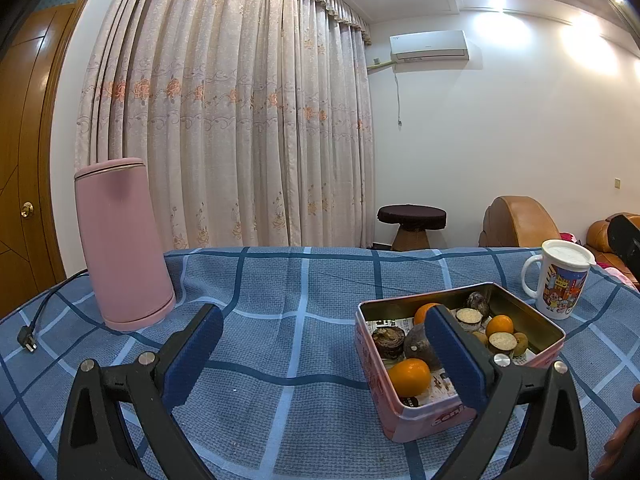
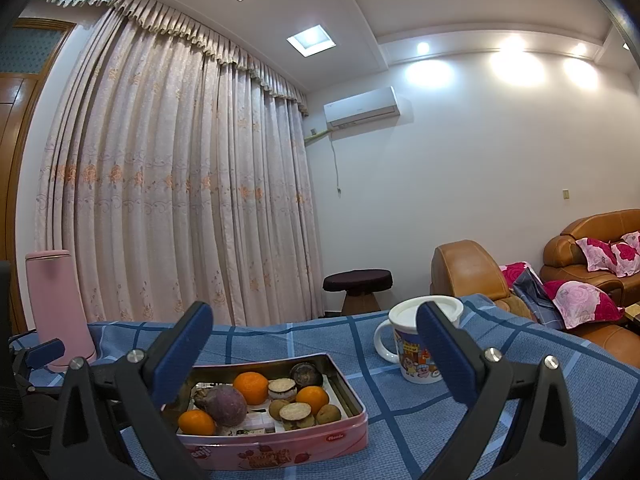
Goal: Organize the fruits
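Over on the far left a pink kettle (image 1: 124, 244) stands upright on the blue checked tablecloth (image 1: 280, 320), its black cord and plug (image 1: 27, 342) trailing off toward the table edge. Next along, the left gripper (image 1: 324, 354) hangs just above the cloth with its blue-padded fingers (image 1: 192, 356) spread wide and nothing between them; the right-hand finger crosses in front of the tin. And there is the pink tin (image 2: 280, 446), lid off, sitting on the cloth right of centre, lined with printed paper and loaded: three oranges (image 2: 250, 387), a big purple round root or fruit (image 2: 226, 405), several small brown fruits (image 2: 328, 414), and dark-skinned pieces cut to show pale flesh (image 2: 295, 411). Everything is inside the tin, packed close and touching. The right gripper (image 2: 314, 354) hovers near the tin's front, its jaws also parted wide and empty, one finger over the tin's left corner. Further right, a white cartoon mug (image 2: 416, 344) with a lid stands just beyond the tin, apart from it. Past the table, a brown leather sofa (image 2: 592, 248) holds flowered cushions.
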